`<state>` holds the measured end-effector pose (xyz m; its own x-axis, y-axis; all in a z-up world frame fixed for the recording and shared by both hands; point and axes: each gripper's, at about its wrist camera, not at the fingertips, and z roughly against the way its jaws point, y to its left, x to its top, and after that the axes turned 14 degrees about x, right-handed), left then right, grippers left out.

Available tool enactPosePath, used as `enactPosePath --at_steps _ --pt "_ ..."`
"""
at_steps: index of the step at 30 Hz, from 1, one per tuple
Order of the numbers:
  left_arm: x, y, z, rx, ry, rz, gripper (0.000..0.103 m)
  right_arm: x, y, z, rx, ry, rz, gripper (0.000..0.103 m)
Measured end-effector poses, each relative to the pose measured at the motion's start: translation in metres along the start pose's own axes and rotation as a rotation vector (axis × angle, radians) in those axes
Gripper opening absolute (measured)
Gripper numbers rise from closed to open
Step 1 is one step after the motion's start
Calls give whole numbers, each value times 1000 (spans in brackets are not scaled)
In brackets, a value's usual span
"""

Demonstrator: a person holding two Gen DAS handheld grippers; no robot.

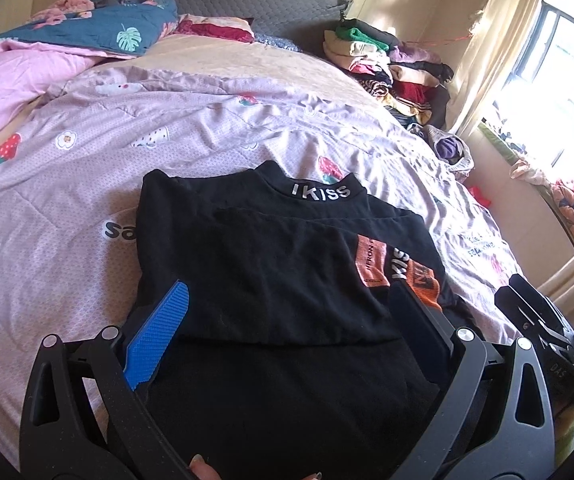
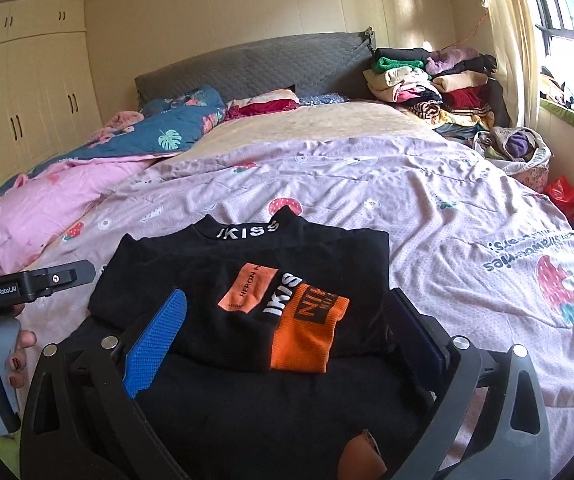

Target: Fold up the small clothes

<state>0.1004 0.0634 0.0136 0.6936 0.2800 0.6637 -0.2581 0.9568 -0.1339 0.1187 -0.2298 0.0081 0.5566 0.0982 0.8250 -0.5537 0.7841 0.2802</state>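
While the black shirt (image 2: 247, 280) lies flat on the lilac bedspread (image 2: 427, 200), near the foot edge of the bed, its collar with the white lettering points away toward the grey headboard (image 2: 255, 68) and its hem runs back under both tools, so its long axis goes straight from the holder toward the head of the bed. Both sides look already turned in, and a sleeve with an orange cuff (image 2: 307, 332) lies on top, slanting toward the right side of the shirt. Judging by that, what remains is a fold along the length, hem up toward collar, and that turns on one fact: the hem end is the near end and sits directly below and between the jaws of each tool. The right gripper (image 2: 287, 332) hovers low over the near half with its jaws wide apart and nothing held; its blue-padded fingers (image 2: 159, 332) straddle the shirt's width. The left gripper (image 1: 287, 320) is likewise spread wide and empty, over the left part of the same near half, with a fingertip of the person showing at the bottom edge. Both are about equally close to the hem, the left nearer the left corner, the right nearer the cuff side. Farther out, a stack of folded clothes (image 2: 427, 80) sits beside the headboard, with a blue leaf-print quilt (image 2: 167, 132) across the bed from it.
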Motion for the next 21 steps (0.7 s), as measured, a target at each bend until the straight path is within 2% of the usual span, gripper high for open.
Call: enactPosePath --at_steps 9,21 --pt "-2 3 22 -7 -30 -14 94 -3 11 14 10 -20 14 99" --pt "-12 10 34 6 -30 -37 94 -9 28 34 37 -38 32 99"
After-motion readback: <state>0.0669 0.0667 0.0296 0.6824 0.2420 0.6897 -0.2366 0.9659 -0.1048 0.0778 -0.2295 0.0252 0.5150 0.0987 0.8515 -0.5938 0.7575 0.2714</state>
